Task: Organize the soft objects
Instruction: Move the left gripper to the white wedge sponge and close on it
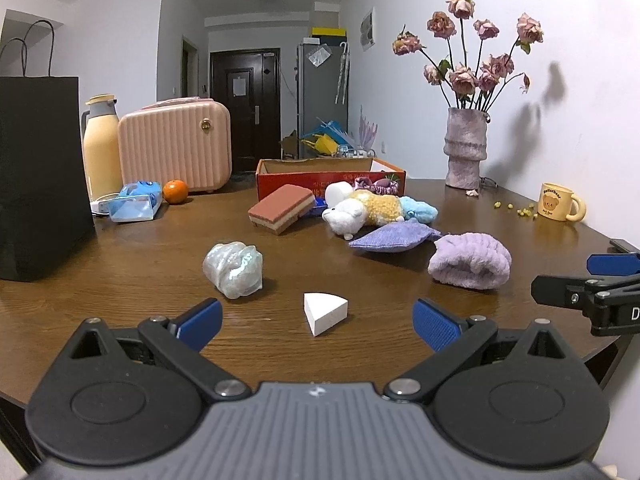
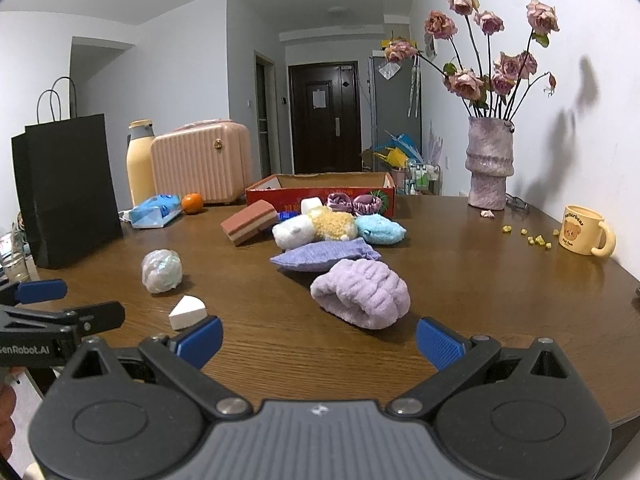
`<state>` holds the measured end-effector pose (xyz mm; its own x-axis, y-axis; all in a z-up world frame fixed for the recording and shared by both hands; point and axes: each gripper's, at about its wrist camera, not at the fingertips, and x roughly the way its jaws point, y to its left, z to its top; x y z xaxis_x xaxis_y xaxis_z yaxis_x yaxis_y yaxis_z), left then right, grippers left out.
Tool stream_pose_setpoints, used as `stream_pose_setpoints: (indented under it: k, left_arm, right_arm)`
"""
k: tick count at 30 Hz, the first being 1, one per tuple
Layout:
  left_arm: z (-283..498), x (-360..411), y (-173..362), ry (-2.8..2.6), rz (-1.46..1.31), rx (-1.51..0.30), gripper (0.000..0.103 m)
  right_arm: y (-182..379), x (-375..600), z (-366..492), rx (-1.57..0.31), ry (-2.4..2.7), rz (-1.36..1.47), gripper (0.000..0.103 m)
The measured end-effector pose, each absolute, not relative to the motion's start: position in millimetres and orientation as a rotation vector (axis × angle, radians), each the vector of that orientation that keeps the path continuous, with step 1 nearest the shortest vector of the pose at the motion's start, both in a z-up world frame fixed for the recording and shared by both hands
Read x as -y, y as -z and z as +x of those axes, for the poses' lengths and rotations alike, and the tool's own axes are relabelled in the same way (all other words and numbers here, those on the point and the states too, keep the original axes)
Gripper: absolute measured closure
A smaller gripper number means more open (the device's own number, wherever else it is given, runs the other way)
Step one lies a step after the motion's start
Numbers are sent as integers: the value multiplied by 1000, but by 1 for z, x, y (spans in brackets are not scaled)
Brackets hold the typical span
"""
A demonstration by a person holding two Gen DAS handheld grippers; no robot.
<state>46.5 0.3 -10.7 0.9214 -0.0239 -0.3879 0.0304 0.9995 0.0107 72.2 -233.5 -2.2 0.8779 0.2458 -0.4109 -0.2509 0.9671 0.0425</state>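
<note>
My left gripper (image 1: 318,324) is open over the near table edge, and a white wedge sponge (image 1: 324,312) lies between its blue fingertips. A pearly soft ball (image 1: 234,268) sits to the left of the wedge. My right gripper (image 2: 319,338) is open, just short of a rolled lilac towel (image 2: 362,298). Behind the towel lie a purple knit pouch (image 2: 324,256), a plush sheep (image 2: 316,228), a light blue fuzzy item (image 2: 380,230) and a brown layered sponge (image 2: 250,222). The red cardboard box (image 2: 320,196) stands at the back with purple scrunchies (image 2: 354,202) against its front.
A black paper bag (image 1: 40,176), a yellow flask (image 1: 102,148), a pink case (image 1: 176,146), a tissue pack (image 1: 134,202) and an orange (image 1: 175,191) line the left. A vase of dried roses (image 2: 490,164) and a yellow mug (image 2: 586,230) stand at right by the wall.
</note>
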Motion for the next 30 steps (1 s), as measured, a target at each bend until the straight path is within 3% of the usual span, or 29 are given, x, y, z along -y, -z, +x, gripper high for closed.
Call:
stream_pose_setpoints:
  k: [30]
  left_arm:
    - [141,4,29,58,58,-548,2]
  right_arm:
    - [15,230,142,-466,-215,-63,0]
